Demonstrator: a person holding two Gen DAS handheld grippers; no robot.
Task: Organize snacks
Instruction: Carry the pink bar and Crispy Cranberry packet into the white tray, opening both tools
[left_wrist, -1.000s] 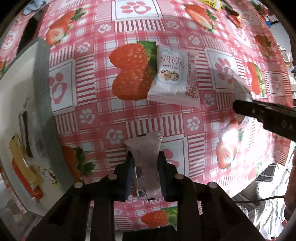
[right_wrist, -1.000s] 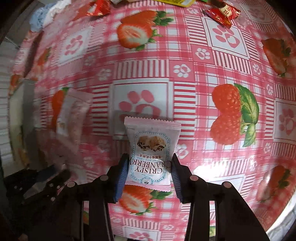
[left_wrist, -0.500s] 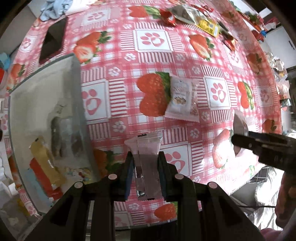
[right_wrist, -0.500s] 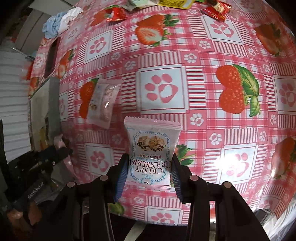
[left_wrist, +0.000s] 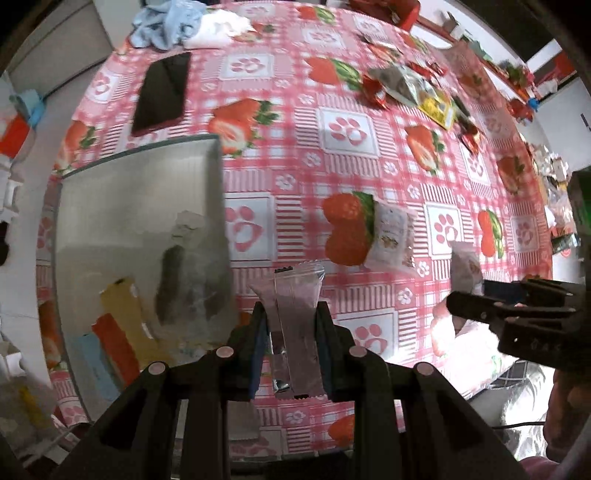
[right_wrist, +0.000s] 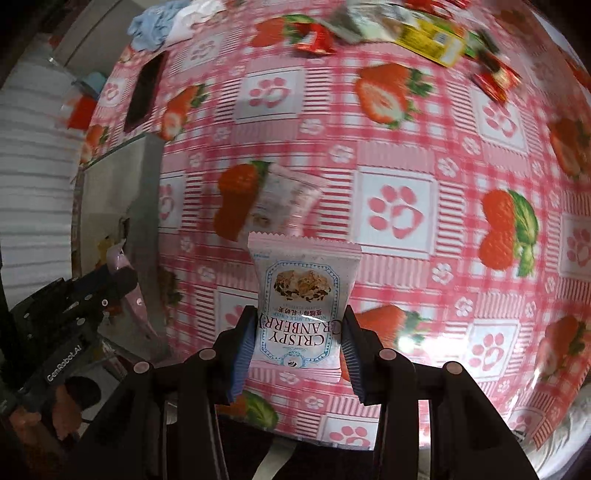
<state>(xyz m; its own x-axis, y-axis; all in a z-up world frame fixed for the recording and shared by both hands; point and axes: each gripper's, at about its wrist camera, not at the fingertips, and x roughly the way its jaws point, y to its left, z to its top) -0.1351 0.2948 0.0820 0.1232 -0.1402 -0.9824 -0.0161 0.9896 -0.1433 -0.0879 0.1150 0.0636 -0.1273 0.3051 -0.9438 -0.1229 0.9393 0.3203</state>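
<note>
Biggest risk is judged to be at the clear bin (left_wrist: 140, 206): both packets are held only by their lower ends, so either could be caught on the bin's near wall or dropped short onto the strawberry tablecloth (left_wrist: 347, 155) if released too early. Crowding is a second risk, since both grippers are seen close together beside the bin and could be knocked into each other. One bin is counted, with about four or five snacks already inside (blurred, exact count not settled). One tablecloth. One dark phone (left_wrist: 162, 92) lies beyond the bin. One loose pile of wrappers (left_wrist: 410, 88) at the far edge, number not countable. One cranberry packet (left_wrist: 389, 236) is left flat on the cloth. The left gripper (left_wrist: 291, 343) is clamped on one pinkish slim packet (left_wrist: 297, 306), raised above the table next to the bin. The right gripper (right_wrist: 299, 347) is clamped on one Crispy Cranberry packet (right_wrist: 303, 291), also held clear of the table.
</note>
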